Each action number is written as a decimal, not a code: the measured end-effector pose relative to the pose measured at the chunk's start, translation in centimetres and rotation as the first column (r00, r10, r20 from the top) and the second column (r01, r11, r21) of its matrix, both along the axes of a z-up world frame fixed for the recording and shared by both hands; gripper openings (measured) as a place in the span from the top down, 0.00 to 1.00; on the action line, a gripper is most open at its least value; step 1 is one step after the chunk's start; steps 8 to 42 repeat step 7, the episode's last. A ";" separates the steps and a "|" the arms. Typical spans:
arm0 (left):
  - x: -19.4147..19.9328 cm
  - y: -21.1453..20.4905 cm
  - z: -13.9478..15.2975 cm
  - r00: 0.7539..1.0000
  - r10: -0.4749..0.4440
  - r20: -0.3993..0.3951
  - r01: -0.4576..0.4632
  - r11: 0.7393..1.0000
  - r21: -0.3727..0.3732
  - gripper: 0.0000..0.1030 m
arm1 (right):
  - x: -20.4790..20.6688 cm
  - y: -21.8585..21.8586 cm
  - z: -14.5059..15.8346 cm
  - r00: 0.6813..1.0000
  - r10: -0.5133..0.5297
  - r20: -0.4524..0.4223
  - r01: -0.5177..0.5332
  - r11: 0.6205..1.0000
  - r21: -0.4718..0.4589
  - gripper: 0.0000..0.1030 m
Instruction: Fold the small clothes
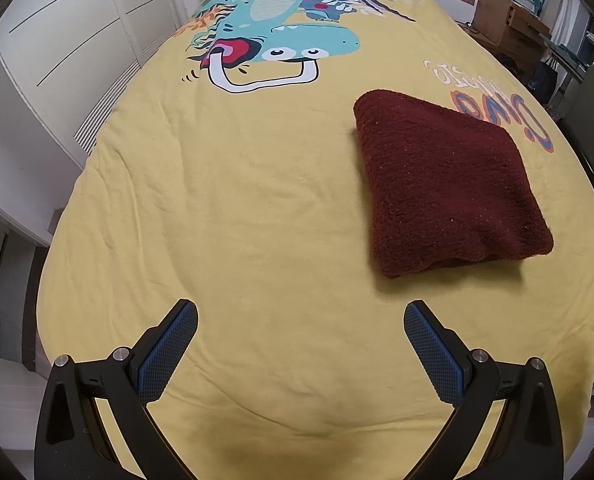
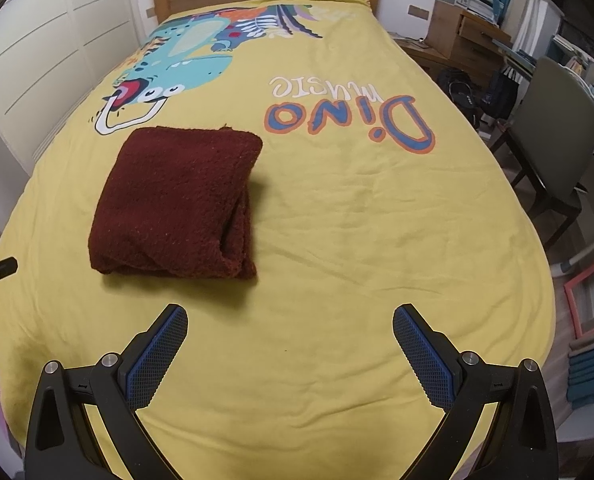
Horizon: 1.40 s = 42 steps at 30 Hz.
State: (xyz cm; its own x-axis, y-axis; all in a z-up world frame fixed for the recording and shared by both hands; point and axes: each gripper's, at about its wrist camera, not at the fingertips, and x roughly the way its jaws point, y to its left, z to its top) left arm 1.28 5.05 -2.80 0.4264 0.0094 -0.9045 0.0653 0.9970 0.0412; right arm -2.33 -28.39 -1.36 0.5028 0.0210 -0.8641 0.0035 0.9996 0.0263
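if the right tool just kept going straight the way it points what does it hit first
Most likely the bare yellow bedspread. The right tool is open and empty, and the folded dark red cloth lies left of its line, so it would probably pass beside it; depth is unclear.

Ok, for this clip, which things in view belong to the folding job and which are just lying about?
Belongs to the job:
- folded dark red cloth
- left tongs, open
- right tongs, open
- yellow dinosaur bedspread, the work surface

Just lying about:
- grey chair
- wooden drawer unit
- white wardrobe
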 end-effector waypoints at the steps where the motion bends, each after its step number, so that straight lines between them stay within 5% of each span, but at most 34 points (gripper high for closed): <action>1: 0.0 0.0 0.1 1.000 -0.002 0.002 0.002 1.000 0.000 0.01 | 0.0 0.0 0.0 1.000 -0.001 -0.001 0.001 1.000 0.001 0.00; 42: -0.1 -0.4 0.3 1.000 -0.011 0.011 0.011 1.000 0.020 0.01 | -0.1 -0.1 -0.2 1.000 -0.004 -0.010 0.004 1.000 0.000 0.00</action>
